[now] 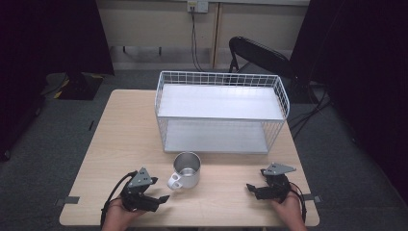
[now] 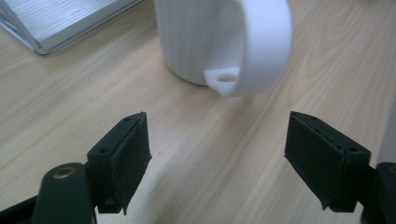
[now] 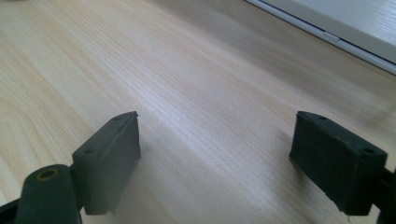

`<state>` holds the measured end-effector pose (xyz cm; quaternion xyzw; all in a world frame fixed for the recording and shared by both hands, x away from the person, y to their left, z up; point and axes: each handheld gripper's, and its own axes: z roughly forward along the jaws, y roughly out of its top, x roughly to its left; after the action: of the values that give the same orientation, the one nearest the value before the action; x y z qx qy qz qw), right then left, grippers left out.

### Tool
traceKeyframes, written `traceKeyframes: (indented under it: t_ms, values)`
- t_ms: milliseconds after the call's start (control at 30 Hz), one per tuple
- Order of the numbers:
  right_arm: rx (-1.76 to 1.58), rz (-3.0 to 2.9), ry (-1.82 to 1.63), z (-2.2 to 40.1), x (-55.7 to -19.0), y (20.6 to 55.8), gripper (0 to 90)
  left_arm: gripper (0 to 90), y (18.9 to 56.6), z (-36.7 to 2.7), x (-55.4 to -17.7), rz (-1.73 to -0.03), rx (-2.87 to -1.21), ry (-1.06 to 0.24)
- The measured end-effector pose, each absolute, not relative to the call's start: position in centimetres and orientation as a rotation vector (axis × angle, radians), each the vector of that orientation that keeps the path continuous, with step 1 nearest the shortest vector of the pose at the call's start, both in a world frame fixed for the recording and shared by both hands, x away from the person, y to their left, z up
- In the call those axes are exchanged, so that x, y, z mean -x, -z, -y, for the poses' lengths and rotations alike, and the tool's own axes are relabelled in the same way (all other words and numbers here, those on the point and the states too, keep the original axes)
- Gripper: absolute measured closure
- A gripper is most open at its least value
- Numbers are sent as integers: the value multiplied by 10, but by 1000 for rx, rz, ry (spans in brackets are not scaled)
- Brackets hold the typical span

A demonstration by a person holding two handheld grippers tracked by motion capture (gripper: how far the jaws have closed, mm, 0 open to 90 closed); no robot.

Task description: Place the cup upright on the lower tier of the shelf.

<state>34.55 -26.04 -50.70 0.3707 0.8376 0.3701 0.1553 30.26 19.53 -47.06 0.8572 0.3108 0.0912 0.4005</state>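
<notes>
Mug [image 1: 187, 169] upright, handle toward left gripper [image 1: 161, 198]; both grippers' jaws apart, empty.

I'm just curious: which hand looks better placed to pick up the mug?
The left gripper, probably. Its open jaws point at the mug, whose handle faces them close ahead. The right gripper sits farther off, with bare table before its jaws.

Even overhead light, dark surroundings. Mug [image 2: 219, 42] ahead of the left gripper's fingers [image 2: 121, 161] slightly soft; faint shadows beneath both pads.
</notes>
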Motion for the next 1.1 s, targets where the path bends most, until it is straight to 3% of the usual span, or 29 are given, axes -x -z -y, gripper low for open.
traceKeyframes:
  t_ms: [633, 1100]
  values:
    - [-1063, -2398, -1060, 260, -345, 507, 151, 242, 456, -178, -305, -874, -2109, -304]
    - [-1063, -2397, -1060, 260, -346, 507, 151, 361, 455, -170, -308, -881, -2113, -308]
